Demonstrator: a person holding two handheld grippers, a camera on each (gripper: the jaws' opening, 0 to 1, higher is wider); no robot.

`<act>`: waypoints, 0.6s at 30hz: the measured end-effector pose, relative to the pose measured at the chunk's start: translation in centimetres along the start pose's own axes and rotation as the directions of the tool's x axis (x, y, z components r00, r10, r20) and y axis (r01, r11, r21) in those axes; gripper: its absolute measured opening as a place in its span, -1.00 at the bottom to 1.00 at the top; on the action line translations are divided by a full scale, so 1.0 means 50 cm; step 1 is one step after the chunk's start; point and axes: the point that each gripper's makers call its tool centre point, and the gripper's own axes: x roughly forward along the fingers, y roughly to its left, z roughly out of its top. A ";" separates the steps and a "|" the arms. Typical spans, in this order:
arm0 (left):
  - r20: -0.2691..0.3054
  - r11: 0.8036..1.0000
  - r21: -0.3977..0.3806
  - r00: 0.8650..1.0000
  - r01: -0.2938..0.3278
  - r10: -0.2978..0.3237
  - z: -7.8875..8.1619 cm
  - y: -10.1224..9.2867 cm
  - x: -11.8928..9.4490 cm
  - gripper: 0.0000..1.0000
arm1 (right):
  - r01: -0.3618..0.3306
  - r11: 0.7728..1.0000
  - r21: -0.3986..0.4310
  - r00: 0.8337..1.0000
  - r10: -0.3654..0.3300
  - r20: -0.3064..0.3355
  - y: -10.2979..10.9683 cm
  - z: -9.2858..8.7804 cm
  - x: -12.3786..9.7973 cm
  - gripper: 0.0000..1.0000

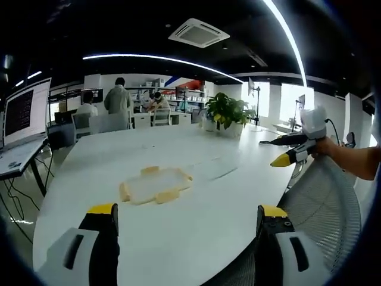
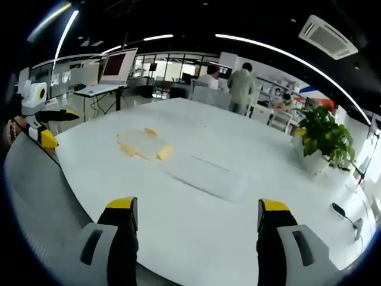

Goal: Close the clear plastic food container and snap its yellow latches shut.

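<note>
On the big white table (image 1: 178, 238), out toward its middle, sits the clear plastic container (image 1: 156, 185) with its yellow latches (image 1: 167, 196) splayed out flat around the edges, lying low against the tabletop and well apart from both grippers. From the left gripper view, the left gripper (image 1: 187, 217) comes up from the bottom with its yellow-tipped jaws spread wide and nothing between them, the container ahead of the gap. Over on the right of that view, the right gripper (image 1: 284, 150) hangs above the table edge, held in a person's hand (image 1: 326, 145), its yellow and black tips pointing in toward the table; how far those tips are parted I can't tell from this angle. A mesh chair back (image 1: 321, 202) curves just under that arm. Switch to the right gripper view and the right gripper (image 2: 197, 214) shows its own jaws, wide apart, empty, the container (image 2: 143, 143) lying up and to the left of them. The left gripper (image 2: 44, 128) peeks in at the left edge. A potted plant (image 1: 228, 113) stands further across the table, a monitor (image 1: 25, 110) sits off to one side on a desk, and people (image 1: 118, 98) are at work in the office behind.
</note>
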 end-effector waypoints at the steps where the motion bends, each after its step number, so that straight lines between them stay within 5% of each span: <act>1: -0.008 1.000 -0.003 1.000 0.000 0.000 -0.003 0.000 0.001 0.86 | -0.005 1.000 -0.001 1.000 0.005 -0.004 0.002 -0.001 0.001 0.59; 18: -0.086 0.999 0.050 0.996 0.006 -0.002 -0.024 -0.004 0.006 0.85 | -0.078 0.996 -0.033 0.997 0.078 0.005 0.026 0.006 0.002 0.58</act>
